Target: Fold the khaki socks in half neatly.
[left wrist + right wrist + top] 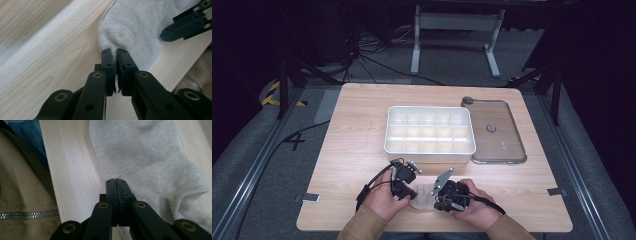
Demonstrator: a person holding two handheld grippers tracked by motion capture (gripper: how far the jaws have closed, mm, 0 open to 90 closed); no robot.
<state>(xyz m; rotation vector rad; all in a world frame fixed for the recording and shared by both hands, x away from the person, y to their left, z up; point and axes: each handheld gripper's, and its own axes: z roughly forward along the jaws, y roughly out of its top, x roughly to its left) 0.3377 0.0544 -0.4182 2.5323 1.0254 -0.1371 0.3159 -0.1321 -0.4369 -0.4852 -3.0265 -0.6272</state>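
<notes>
Both hands work at the table's near edge, where a white sock lies pinched between the left gripper and the right gripper, each clamped on its cloth. Just beyond them the white compartment organizer box stands mid-table and blocks a straight reach forward. Its clear lid lies flat beside it toward the right edge. Bare wood runs wide along the left edge, the far edge and the near right corner.

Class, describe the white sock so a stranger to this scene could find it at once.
Start at the white divided box mid-table, then come to the near edge, between the hands. The white sock lies flat there, pinched by the left gripper and right gripper: the only soft cloth item.
</notes>
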